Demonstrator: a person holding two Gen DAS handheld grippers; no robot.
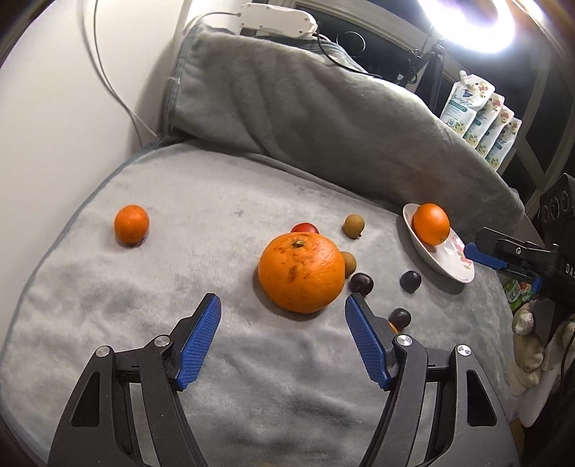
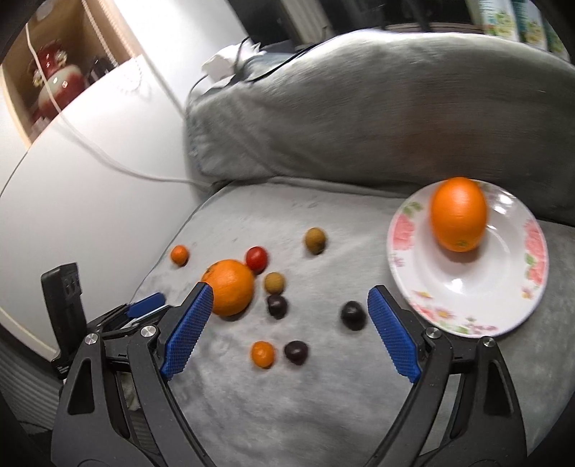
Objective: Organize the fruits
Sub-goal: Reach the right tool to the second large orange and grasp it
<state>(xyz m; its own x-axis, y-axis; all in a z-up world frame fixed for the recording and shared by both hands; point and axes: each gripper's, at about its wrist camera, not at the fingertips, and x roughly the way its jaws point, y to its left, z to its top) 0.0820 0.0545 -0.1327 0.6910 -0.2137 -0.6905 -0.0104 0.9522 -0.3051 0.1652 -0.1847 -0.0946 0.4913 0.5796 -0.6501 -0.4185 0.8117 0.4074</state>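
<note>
A big orange (image 1: 301, 272) lies on the grey blanket, just ahead of my open, empty left gripper (image 1: 282, 305). Around it lie a small mandarin (image 1: 131, 225), a red tomato (image 1: 304, 227), two brown longans (image 1: 354, 226) and three dark plums (image 1: 410, 281). A floral white plate (image 2: 478, 291) at the right holds one orange (image 2: 459, 213). My right gripper (image 2: 289, 300) is open and empty, hovering over the plums (image 2: 353, 315) left of the plate. The big orange also shows in the right wrist view (image 2: 230, 287), with a tiny orange fruit (image 2: 262, 354) near me.
A thick grey cushion (image 1: 305, 107) backs the blanket. A white wall with cables (image 1: 107, 72) stands at the left. Refill pouches (image 1: 478, 115) and a bright ring lamp (image 1: 478, 21) are at the back right. The blanket's edge drops off at the right, beside cloth clutter (image 1: 532, 341).
</note>
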